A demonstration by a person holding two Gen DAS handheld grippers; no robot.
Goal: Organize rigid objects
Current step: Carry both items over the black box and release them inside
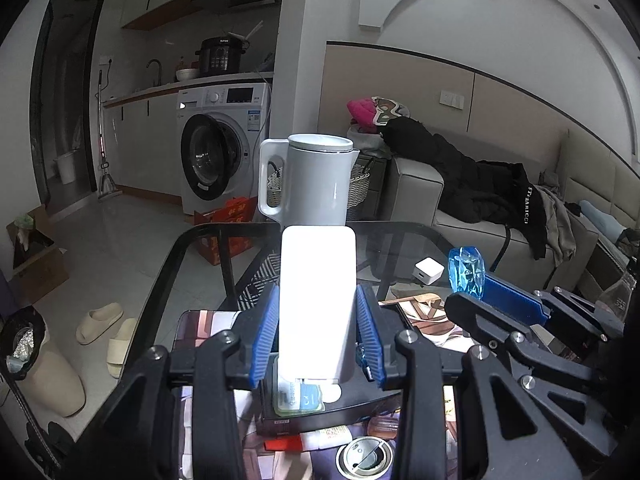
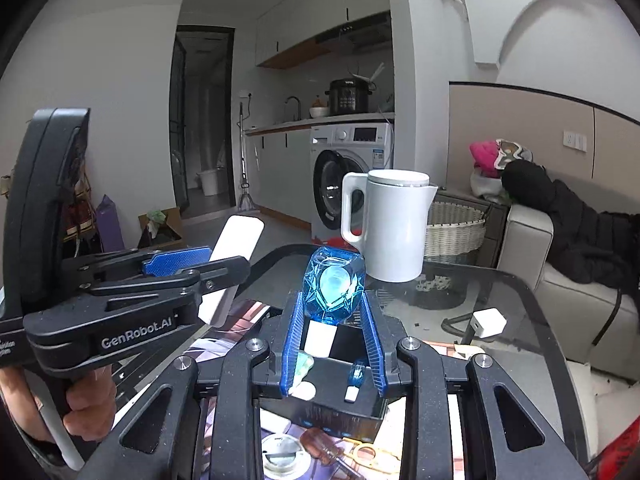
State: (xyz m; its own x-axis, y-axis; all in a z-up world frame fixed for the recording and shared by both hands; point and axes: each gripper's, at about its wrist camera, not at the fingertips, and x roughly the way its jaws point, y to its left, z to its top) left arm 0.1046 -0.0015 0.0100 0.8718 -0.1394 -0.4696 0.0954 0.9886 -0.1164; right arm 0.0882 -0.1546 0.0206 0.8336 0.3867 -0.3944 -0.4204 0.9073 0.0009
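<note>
Left claw: I have my left gripper closed partway on a white flat block, blue pads pressing its two long sides, centre of the left wrist frame; it stands upright and tilts away from me.
Right claw: my right gripper is pinched on a blue faceted bottle, held by its lower part with its white cap pointing down, centre of the right wrist frame.
Black box: directly under both claws sits an open black box, lower centre of each frame, already holding a small blue-and-white stick and a few pale bits I cannot identify.
Step in hand: I judge both items are being carried over the box, neither yet released.
Next move: it calls for lowering one claw at a time into the box, since the two are close together and both loads are tall for the opening; I would ease the jaws apart only once the piece rests on the floor of the box.
Table: the glass table carries a white cube charger at right, apart from the box.
Far edge: a white kettle stands beyond, upper centre.
</note>
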